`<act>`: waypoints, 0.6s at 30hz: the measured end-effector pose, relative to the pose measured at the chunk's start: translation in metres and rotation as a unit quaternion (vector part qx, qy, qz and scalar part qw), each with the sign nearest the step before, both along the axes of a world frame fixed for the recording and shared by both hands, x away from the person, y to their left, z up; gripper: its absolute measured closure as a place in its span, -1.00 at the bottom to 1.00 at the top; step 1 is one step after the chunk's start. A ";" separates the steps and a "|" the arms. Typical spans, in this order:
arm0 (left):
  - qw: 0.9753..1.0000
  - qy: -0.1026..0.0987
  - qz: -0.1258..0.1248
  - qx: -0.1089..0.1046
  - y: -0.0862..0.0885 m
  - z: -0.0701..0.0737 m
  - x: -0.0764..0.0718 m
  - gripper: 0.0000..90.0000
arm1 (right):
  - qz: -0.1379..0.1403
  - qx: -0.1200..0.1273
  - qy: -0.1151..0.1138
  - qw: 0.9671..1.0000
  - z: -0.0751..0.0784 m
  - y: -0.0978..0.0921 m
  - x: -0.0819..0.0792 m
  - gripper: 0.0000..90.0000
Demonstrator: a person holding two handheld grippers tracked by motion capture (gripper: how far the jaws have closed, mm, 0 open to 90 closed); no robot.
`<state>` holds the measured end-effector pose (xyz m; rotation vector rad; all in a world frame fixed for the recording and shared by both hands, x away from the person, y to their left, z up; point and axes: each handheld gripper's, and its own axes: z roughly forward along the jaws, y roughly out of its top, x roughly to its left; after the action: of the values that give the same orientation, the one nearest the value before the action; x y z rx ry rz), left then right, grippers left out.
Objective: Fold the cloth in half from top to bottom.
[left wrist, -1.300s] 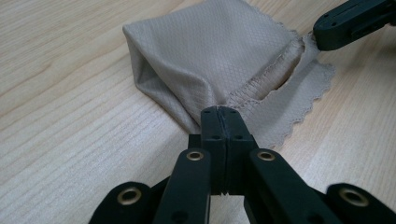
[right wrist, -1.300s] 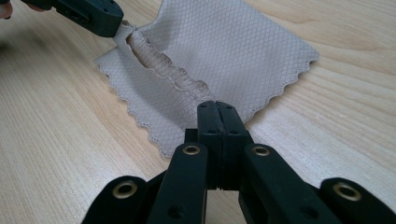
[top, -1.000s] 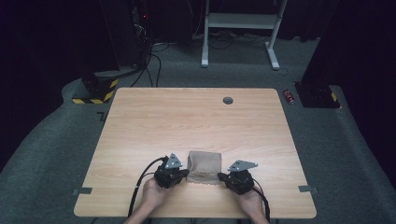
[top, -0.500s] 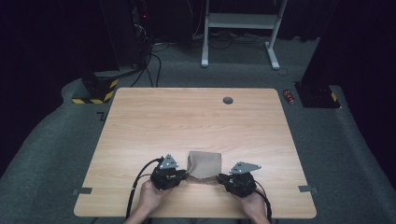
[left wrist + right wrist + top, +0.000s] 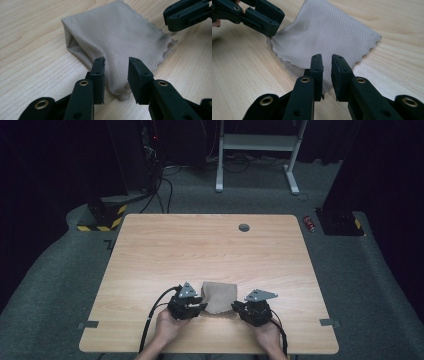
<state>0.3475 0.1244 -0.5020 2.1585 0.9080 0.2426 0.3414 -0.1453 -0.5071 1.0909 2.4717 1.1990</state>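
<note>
Cloth point(image 5: 218, 296) folded flat, fold leftward, scalloped edges rightward

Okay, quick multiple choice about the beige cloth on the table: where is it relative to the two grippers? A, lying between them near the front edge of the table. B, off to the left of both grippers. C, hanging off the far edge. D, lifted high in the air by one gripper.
A: in the high view the beige cloth lies on the wooden table between the left gripper and the right gripper, near the person's edge.
</note>
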 end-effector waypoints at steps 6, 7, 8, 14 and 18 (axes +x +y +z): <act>0.999 -0.002 0.006 0.031 0.006 -0.008 -0.005 0.39 | 0.008 -0.026 0.003 1.000 -0.009 0.002 -0.008 0.69; 1.000 -0.001 0.009 0.028 0.008 -0.009 -0.005 0.39 | 0.011 -0.029 0.000 1.000 -0.010 0.001 -0.008 0.69; 1.000 -0.002 0.013 0.026 0.010 -0.009 -0.004 0.39 | 0.011 -0.027 0.003 1.000 -0.011 0.000 -0.009 0.69; 0.999 -0.005 0.037 0.001 0.015 0.001 0.004 0.26 | 0.009 -0.021 -0.006 1.000 -0.007 0.000 -0.009 0.69; 0.998 -0.012 0.056 0.004 0.009 0.009 0.026 0.24 | 0.011 -0.018 -0.015 1.000 -0.005 0.007 -0.004 0.69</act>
<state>0.3738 0.1336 -0.4926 2.1101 1.0176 0.3263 0.3370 -0.1378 -0.5122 1.0327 2.4792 1.1646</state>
